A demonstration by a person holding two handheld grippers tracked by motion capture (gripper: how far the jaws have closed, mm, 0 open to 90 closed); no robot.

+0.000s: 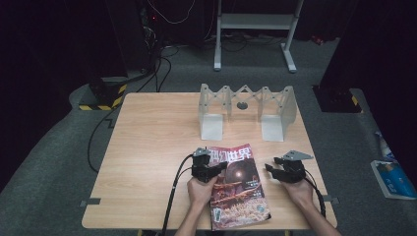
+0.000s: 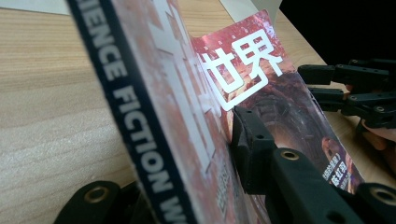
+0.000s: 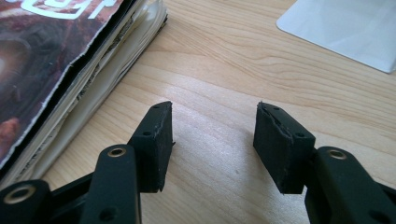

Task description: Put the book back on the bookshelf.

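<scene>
A thick science-fiction magazine (image 1: 241, 191) with a red cover and white lettering lies near the front edge of the wooden table (image 1: 147, 147). My left gripper (image 1: 222, 167) is shut on its spine side, one jaw on the cover and the other under the dark spine (image 2: 140, 135); that edge is tilted up in the left gripper view. My right gripper (image 1: 272, 163) is open just right of the magazine, with nothing between its jaws. In the right gripper view it (image 3: 212, 135) hovers over bare wood, and the magazine's worn page edges (image 3: 93, 79) lie to its left.
A white folding rack (image 1: 246, 110) with two flat feet stands at the back of the table; one foot (image 3: 345, 28) lies ahead of the right gripper. Cables trail from both grippers toward the front edge. A blue and white object (image 1: 393, 177) lies on the floor at right.
</scene>
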